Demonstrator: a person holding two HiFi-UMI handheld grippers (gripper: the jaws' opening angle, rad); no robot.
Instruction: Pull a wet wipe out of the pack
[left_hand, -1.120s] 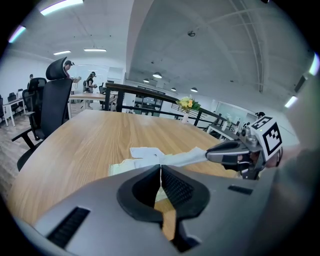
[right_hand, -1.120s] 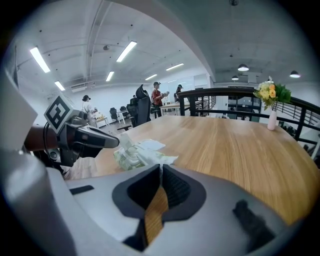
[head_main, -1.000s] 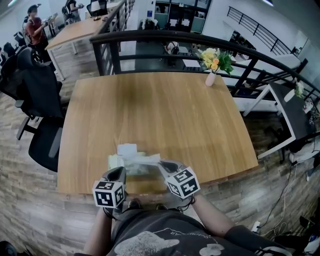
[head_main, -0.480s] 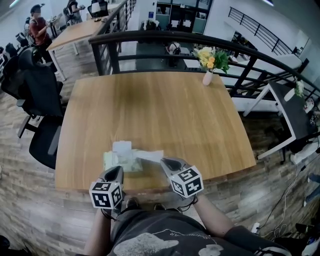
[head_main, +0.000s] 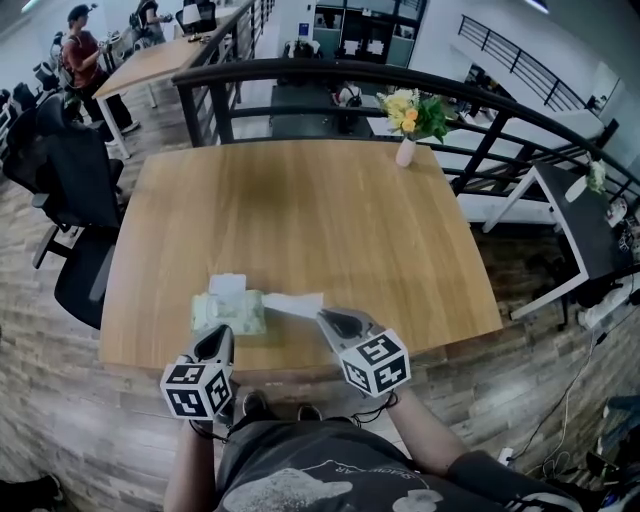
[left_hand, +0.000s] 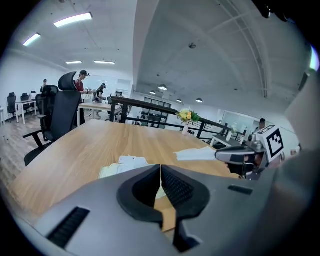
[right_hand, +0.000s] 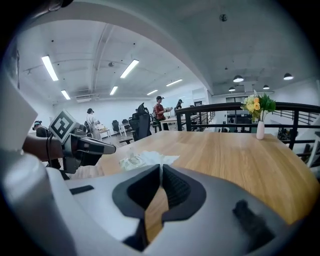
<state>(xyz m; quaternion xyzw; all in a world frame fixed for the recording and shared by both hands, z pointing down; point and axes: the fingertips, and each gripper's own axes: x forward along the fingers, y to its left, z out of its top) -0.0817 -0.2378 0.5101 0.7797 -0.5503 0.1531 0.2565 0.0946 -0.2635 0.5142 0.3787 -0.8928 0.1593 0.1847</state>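
A pale green wet wipe pack (head_main: 226, 313) lies on the wooden table (head_main: 300, 210) near its front edge, with its white flap (head_main: 226, 284) lifted. A white wet wipe (head_main: 294, 303) stretches from the pack's right side to my right gripper (head_main: 323, 318), which is shut on the wipe's far end. From the left gripper view, the wipe (left_hand: 196, 154) runs flat into those jaws (left_hand: 218, 156). My left gripper (head_main: 221, 336) hovers just in front of the pack, shut and holding nothing. In the right gripper view, the pack (right_hand: 129, 161) and the wipe (right_hand: 159, 159) lie beyond the shut jaws.
A pink vase of yellow flowers (head_main: 405, 150) stands at the table's far right. Black office chairs (head_main: 78, 270) are on the left, and a black railing (head_main: 330, 72) runs behind the table. People stand at a far desk (head_main: 88, 50).
Both grippers have drawn back toward me and risen. The left one has come off the pack. The wipe, bunched before, now lies drawn out to the right of the pack.
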